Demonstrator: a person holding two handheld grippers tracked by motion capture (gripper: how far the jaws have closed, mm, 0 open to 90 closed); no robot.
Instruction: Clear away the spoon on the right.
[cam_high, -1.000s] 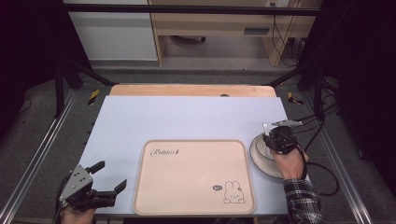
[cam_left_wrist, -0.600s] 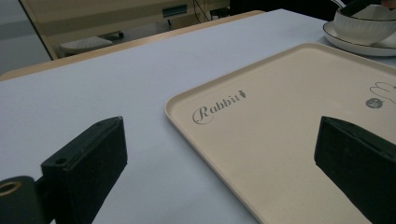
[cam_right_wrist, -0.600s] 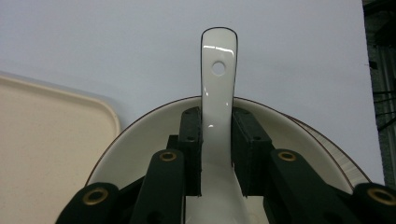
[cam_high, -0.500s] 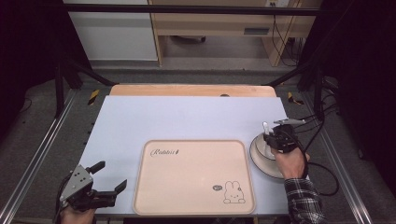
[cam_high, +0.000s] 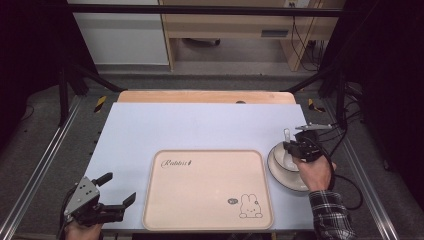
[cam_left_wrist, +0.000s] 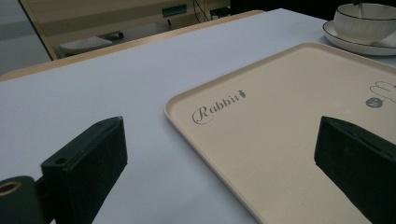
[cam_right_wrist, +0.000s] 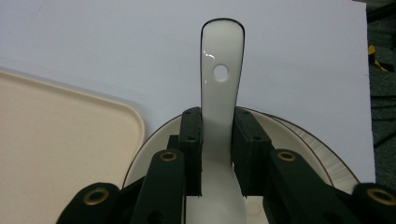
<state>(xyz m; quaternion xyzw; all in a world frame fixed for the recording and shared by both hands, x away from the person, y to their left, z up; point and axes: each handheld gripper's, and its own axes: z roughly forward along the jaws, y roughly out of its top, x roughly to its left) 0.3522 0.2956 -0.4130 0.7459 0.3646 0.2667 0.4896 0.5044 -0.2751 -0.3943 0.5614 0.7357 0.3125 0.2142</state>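
White glazed ceramic soup spoon (cam_right_wrist: 221, 93), with a dark line around its edge and a round hole near the handle tip, is clamped at the handle between the two black jaws of the right gripper (cam_right_wrist: 218, 154). In the right gripper view the handle rises between the jaws and past them, its long axis running straight away from the camera toward the pale lilac table cover (cam_high: 200, 127). The spoon's bowl end drops below the jaws and is cut off by the gripper body, so its shape is hard to make out. In the high view the spoon (cam_high: 286, 136) shows as a small upright white sliver above the white round bowl (cam_high: 284, 162), which sits on a white saucer with a dark rim (cam_high: 290, 184); both stand just right of the cream rectangular tray with rounded corners (cam_high: 205, 192). A hand (cam_high: 316, 172) in a plaid sleeve covers part of the saucer.

The tray carries the script word "Rabbit" near its far left corner and a small rabbit drawing near its near right corner.

The left gripper (cam_high: 116, 189) sits off the tray's near left corner, jaws wide apart and holding nothing. In the left gripper view its jaws frame the tray's edge (cam_left_wrist: 177, 116), with bowl and saucer (cam_left_wrist: 359, 28) partly cropped at the far right.
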